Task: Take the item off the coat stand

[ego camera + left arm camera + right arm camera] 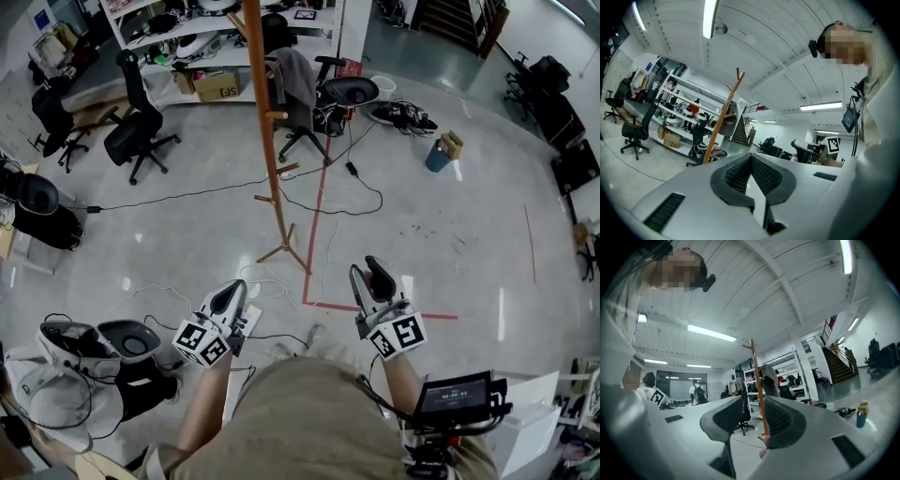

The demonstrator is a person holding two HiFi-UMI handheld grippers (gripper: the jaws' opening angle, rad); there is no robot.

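Note:
The wooden coat stand (268, 131) rises from the floor ahead of me, its feet spread near the red tape. A grey garment (298, 73) hangs beside its pole, close to a peg. In the right gripper view the pole (759, 380) and the grey garment (770, 377) show between the jaws, far off. My left gripper (228, 298) is shut with nothing in it; its pads (740, 171) meet. My right gripper (372, 275) stands open and empty. Both grippers are held low, well short of the stand. In the left gripper view the stand (723, 117) is distant too.
Black office chairs (139, 131) stand at the back left, another (337, 94) behind the stand. Cables (187, 195) trail over the floor. Shelves (178, 37) line the back. Bags and a helmet (66, 361) lie at my left, a small screen (455, 396) at my right.

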